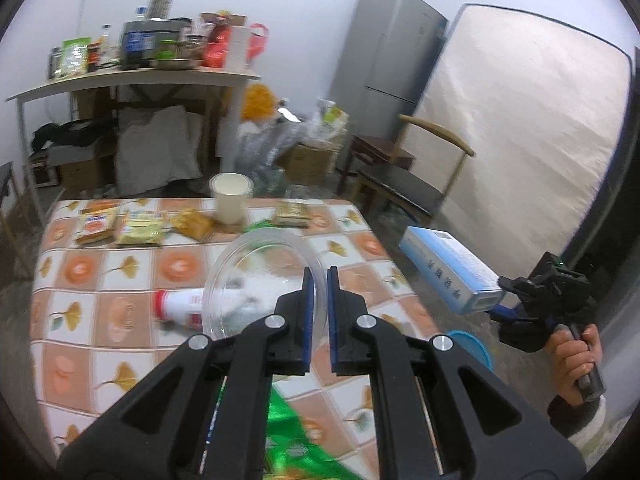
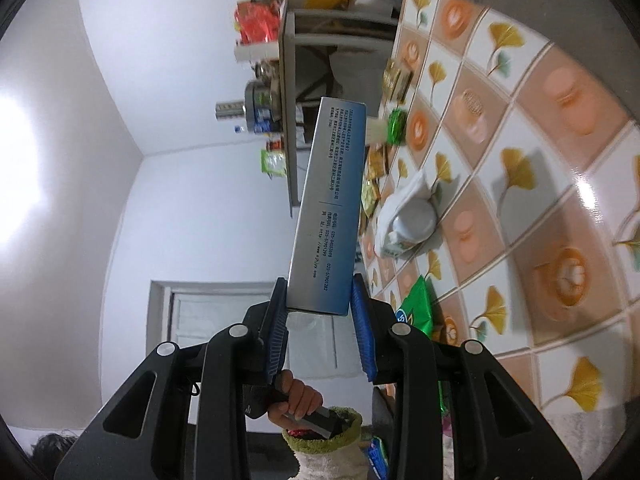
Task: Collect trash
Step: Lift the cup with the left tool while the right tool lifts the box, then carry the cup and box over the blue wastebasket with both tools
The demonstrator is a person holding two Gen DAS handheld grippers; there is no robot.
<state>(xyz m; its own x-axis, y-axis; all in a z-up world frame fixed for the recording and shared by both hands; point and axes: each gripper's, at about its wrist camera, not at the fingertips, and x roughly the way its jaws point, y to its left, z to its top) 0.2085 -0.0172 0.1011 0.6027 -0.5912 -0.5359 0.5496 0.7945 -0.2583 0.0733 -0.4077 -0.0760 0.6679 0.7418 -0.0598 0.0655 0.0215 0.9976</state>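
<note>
Left gripper [image 1: 318, 280] — jaws pressed nearly together on the rim of a clear plastic bowl [image 1: 256, 280], which is held tilted above the table [image 1: 80, 320].

Right gripper [image 2: 320, 300] — jaws pinching one end of a blue-and-white carton [image 2: 328, 208]; its long axis runs straight out along the fingers, and it is carried off the table's right edge. A blue round vessel [image 1: 474, 350], possibly a bin, is seen on the floor below and between the two grippers, nearer the right one; a drop there is judged the likely next move.

Trash left on the table: a white bottle with red cap [image 1: 180, 308] lying on its side behind the bowl, a paper cup [image 1: 231, 200] and several snack wrappers [image 1: 140, 230] at the far edge, a green wrapper [image 1: 286, 432] near.

Surface: glossy checked tablecloth with ginkgo-leaf print. Room: refrigerator [image 1: 388, 64], mattress [image 1: 520, 128] propped against the wall, wooden chair [image 1: 408, 176], cluttered side table [image 1: 132, 80].
</note>
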